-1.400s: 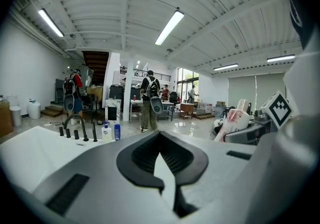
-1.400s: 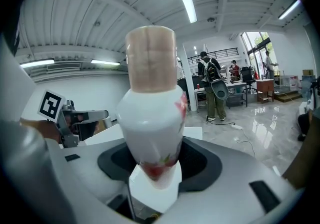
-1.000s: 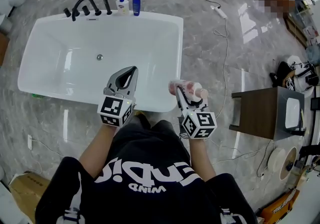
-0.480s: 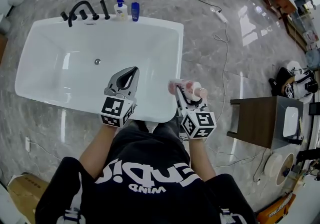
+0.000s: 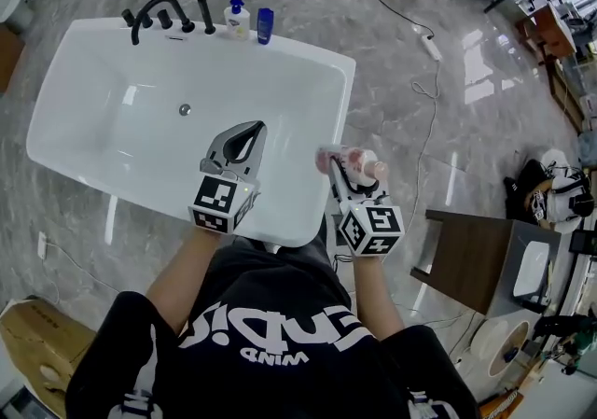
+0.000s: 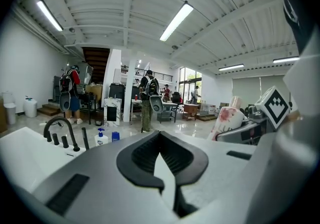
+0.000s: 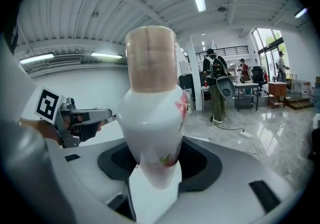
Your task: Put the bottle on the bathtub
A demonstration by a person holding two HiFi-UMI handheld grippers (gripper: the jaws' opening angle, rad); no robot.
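A white bottle with pink flower print and a tan cap (image 5: 353,163) (image 7: 151,102) is held in my right gripper (image 5: 347,174), whose jaws are shut on its body; it hangs just right of the near right corner of the white bathtub (image 5: 280,72). My left gripper (image 5: 244,141) (image 6: 161,155) hovers over the tub's near rim, jaws shut with nothing between them. In the left gripper view the held bottle (image 6: 227,119) shows at the right.
On the tub's far rim stand a black faucet set (image 5: 157,14), a white pump bottle (image 5: 237,20) and a blue bottle (image 5: 265,25). A brown side table (image 5: 480,258) stands right. A cable with power strip (image 5: 422,34) lies on the marble floor. People stand far off.
The view has shifted so the tub sits closer under both grippers and the side table has slid lower right. Both grippers hold much the same pose, the bottle still gripped.
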